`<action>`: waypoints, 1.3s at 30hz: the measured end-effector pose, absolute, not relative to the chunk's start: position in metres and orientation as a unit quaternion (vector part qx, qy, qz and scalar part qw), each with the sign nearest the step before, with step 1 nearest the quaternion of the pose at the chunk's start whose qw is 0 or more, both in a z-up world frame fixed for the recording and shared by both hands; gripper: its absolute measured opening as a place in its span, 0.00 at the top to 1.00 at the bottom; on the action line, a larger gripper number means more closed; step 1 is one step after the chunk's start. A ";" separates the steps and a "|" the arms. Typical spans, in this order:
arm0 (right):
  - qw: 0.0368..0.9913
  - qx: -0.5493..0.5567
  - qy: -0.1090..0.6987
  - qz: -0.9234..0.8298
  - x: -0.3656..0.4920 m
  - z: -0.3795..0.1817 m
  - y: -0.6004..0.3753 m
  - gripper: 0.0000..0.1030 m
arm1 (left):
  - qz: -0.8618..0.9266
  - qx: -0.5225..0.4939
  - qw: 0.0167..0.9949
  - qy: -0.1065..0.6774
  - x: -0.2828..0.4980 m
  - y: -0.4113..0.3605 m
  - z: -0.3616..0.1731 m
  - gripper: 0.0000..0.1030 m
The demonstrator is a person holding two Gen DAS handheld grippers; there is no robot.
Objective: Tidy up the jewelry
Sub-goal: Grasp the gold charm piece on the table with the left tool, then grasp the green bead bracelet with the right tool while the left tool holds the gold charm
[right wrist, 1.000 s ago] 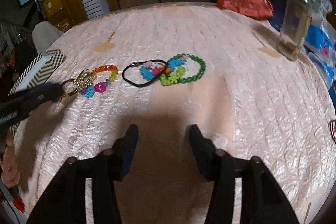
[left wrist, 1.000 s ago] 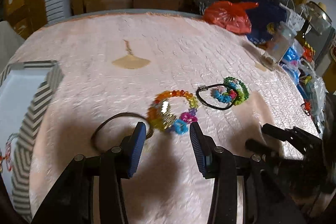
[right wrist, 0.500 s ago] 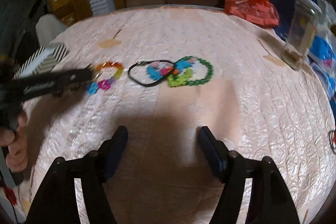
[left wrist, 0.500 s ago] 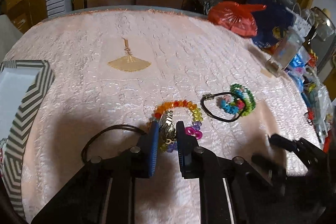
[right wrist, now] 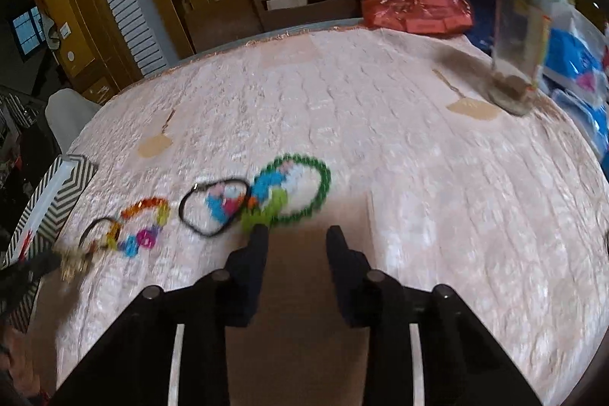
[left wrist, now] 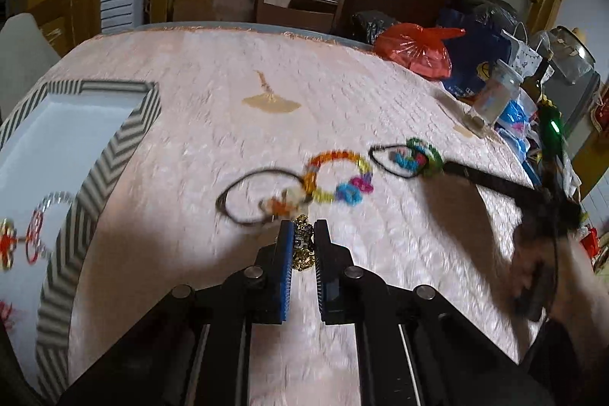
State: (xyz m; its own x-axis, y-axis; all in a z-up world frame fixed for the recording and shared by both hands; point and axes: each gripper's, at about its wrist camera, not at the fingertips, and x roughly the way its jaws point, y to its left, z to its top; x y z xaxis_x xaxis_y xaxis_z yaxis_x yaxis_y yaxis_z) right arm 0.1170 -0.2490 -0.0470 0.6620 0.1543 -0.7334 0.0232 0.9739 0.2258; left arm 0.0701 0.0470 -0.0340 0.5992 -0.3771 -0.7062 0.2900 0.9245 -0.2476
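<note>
One gold chain piece (left wrist: 302,248) sits clamped in your left gripper (left wrist: 303,246), just above the pink tablecloth (left wrist: 190,124), near the rainbow bead bracelet (left wrist: 337,177). Your right gripper (right wrist: 295,234) has jaws apart, beside the green bead bracelet (right wrist: 304,187).

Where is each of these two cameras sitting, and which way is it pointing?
Left wrist: on the left gripper, looking along its fingers, shut on a gold chain piece, over the pink tablecloth; the person's other hand shows at right.
Right wrist: on the right gripper, open, facing the green bead bracelet.
Shared: the rainbow bead bracelet, striped tray, red bag.
</note>
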 end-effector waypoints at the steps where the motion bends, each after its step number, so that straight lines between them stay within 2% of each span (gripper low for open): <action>1: 0.906 0.106 0.409 0.032 0.122 -0.047 -0.250 0.69 | -0.185 -0.052 0.893 0.407 0.066 0.047 -0.036 0.70; 6: 0.901 0.115 0.418 0.023 0.152 -0.054 -0.256 0.69 | -0.183 -0.063 0.894 0.405 0.053 0.049 -0.044 0.70; 9: 0.901 0.086 0.426 0.012 0.158 -0.056 -0.251 0.73 | -0.186 -0.065 0.893 0.405 0.052 0.047 -0.044 0.70; 11: 0.901 0.064 0.429 0.003 0.153 -0.056 -0.247 0.81 | -0.187 -0.062 0.894 0.402 0.052 0.047 -0.046 0.70; 13: 0.900 0.050 0.434 0.001 0.146 -0.055 -0.246 0.83 | -0.187 -0.069 0.892 0.406 0.053 0.047 -0.050 0.70; 15: 0.898 0.029 0.439 0.000 0.144 -0.055 -0.244 0.92 | -0.185 -0.072 0.891 0.407 0.052 0.048 -0.054 0.69; 17: 0.894 0.018 0.447 -0.002 0.141 -0.053 -0.244 0.93 | -0.183 -0.085 0.889 0.410 0.051 0.051 -0.056 0.69; 20: 0.899 0.059 0.433 0.010 0.125 -0.043 -0.251 0.93 | -0.180 -0.093 0.887 0.415 0.049 0.053 -0.056 0.69; 29: 0.937 0.091 0.324 0.088 0.068 0.029 -0.239 0.93 | -0.188 -0.097 0.891 0.401 0.044 0.058 -0.037 0.71; 39: 0.942 0.139 0.271 0.138 0.047 0.050 -0.242 0.93 | -0.185 -0.096 0.897 0.390 0.039 0.063 -0.027 0.72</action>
